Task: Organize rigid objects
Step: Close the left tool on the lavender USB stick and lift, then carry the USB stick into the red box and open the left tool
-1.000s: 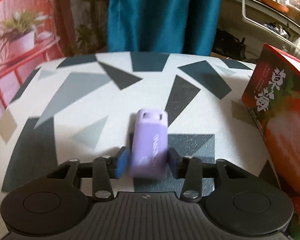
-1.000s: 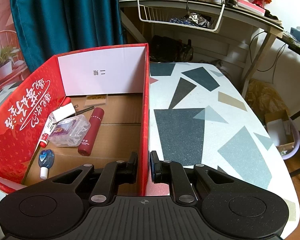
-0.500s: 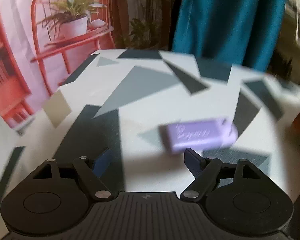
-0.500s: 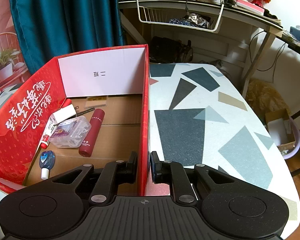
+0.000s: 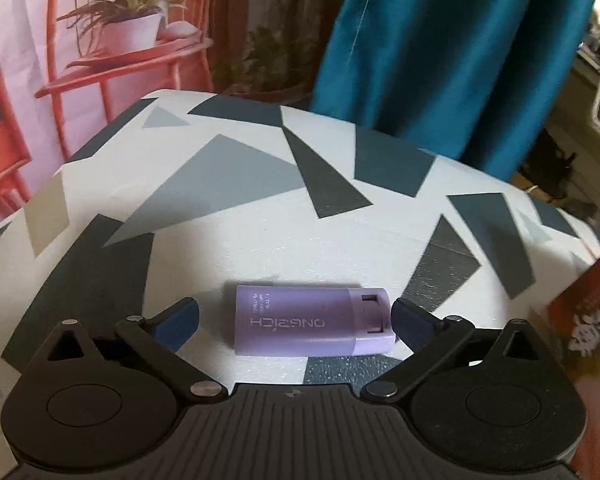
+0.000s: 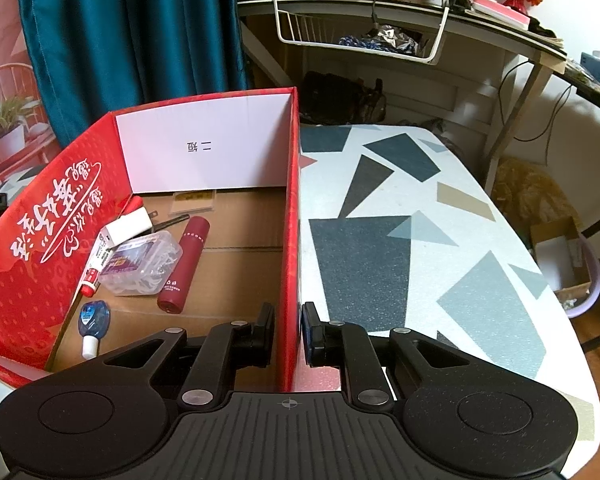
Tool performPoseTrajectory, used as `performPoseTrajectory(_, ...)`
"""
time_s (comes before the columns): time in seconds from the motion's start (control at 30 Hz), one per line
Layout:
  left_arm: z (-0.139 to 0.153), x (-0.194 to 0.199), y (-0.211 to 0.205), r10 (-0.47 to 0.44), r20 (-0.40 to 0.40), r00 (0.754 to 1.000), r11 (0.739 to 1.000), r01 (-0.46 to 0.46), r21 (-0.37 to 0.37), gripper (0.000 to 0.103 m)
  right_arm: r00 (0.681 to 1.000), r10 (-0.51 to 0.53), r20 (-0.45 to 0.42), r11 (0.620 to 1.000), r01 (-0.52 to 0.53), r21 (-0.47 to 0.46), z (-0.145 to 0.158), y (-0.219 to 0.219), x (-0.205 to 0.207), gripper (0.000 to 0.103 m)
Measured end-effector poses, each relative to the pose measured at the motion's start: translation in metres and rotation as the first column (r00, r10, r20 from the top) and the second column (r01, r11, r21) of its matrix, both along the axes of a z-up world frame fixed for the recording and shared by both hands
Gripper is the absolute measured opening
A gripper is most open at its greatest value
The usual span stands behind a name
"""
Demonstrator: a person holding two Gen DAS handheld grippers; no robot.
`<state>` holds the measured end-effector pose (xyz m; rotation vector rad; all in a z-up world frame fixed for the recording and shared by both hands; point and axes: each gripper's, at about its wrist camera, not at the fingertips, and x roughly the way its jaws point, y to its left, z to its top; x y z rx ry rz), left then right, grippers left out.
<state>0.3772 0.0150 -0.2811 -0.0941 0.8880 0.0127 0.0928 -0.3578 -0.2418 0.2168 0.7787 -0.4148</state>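
The purple case (image 5: 314,321) lies flat on the patterned table (image 5: 228,240), between the opening jaws of the left gripper (image 5: 296,320), neither pad pressing it. The right gripper (image 6: 287,334) is clamped on the red box (image 6: 52,216) wall.

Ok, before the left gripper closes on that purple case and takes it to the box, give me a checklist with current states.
1. Purple case between the left gripper jaws, which are opening: ok.
2. Case centred in the gap: not ok, its cap end nearly touches one pad, wide gap at the other.
3. Case flat on the table, lying crosswise: ok.
4. Right gripper clamped on the red box side wall: ok.
5. Bare floor inside the box near that wall: ok.
6. Path from case to box: cannot tell, only a box corner shows in the left view.
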Motion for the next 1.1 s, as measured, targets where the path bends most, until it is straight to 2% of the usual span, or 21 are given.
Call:
performPoseTrajectory(0.07,0.000,0.001,-0.005,-0.007,0.009,1.000,0.999,0.007,0.031,0.103,1.000,0.000,0.003,1.000,0.000,0.001,0.000,0.000,0.000,0.015)
performPoseTrajectory(0.17,-0.007,0.003,-0.012,-0.007,-0.040,0.999,0.996,0.011,0.085,0.103,1.000,0.001,0.003,1.000,-0.001,0.002,0.000,0.000,0.000,0.016)
performPoseTrajectory(0.27,-0.011,0.007,-0.014,0.009,-0.045,0.999,0.996,-0.004,0.093,0.102,1.000,0.000,0.003,1.000,0.000,0.002,0.000,0.000,0.000,0.016)
performPoseTrajectory(0.33,-0.008,0.002,-0.011,0.007,-0.026,1.000,0.996,-0.005,0.087,0.097,1.000,0.001,0.002,1.000,-0.001,0.002,0.000,0.000,0.000,0.016)
performPoseTrajectory(0.37,-0.007,0.000,-0.012,-0.005,-0.015,1.000,0.996,0.007,0.094,0.089,1.000,0.001,0.002,1.000,-0.001,0.002,0.000,0.000,0.000,0.016)
performPoseTrajectory(0.43,-0.006,-0.004,-0.015,-0.033,-0.012,0.999,0.991,0.035,0.128,0.089,1.000,0.000,0.003,1.000,0.000,0.001,0.000,0.000,0.000,0.016)
performPoseTrajectory(0.6,-0.007,-0.013,-0.013,-0.114,-0.005,0.994,0.985,0.113,0.128,0.088,1.000,0.001,0.002,1.000,-0.001,0.001,0.000,0.000,0.000,0.016)
performPoseTrajectory(0.73,-0.005,-0.023,-0.020,-0.195,0.013,0.981,0.971,0.191,0.146,0.088,1.000,0.004,-0.002,1.000,-0.004,0.001,0.000,0.000,0.001,0.016)
performPoseTrajectory(0.83,0.004,-0.032,-0.030,-0.268,0.049,0.962,0.954,0.258,0.151,0.088,1.000,0.003,-0.002,1.000,-0.003,0.001,0.000,0.000,0.001,0.016)
performPoseTrajectory(0.93,0.021,-0.038,-0.043,-0.342,0.106,0.934,0.934,0.325,0.152,0.088,1.000,0.003,-0.003,1.000,-0.003,0.001,0.000,0.000,0.001,0.015)
performPoseTrajectory(1.03,0.047,-0.044,-0.064,-0.431,0.187,0.883,0.900,0.406,0.158,0.088,1.000,0.003,-0.003,1.000,-0.003,0.001,0.000,0.000,0.001,0.015)
performPoseTrajectory(1.1,0.065,-0.050,-0.082,-0.507,0.245,0.826,0.861,0.475,0.181,0.088,1.000,0.003,-0.002,1.000,-0.003,0.001,0.000,0.000,0.001,0.015)
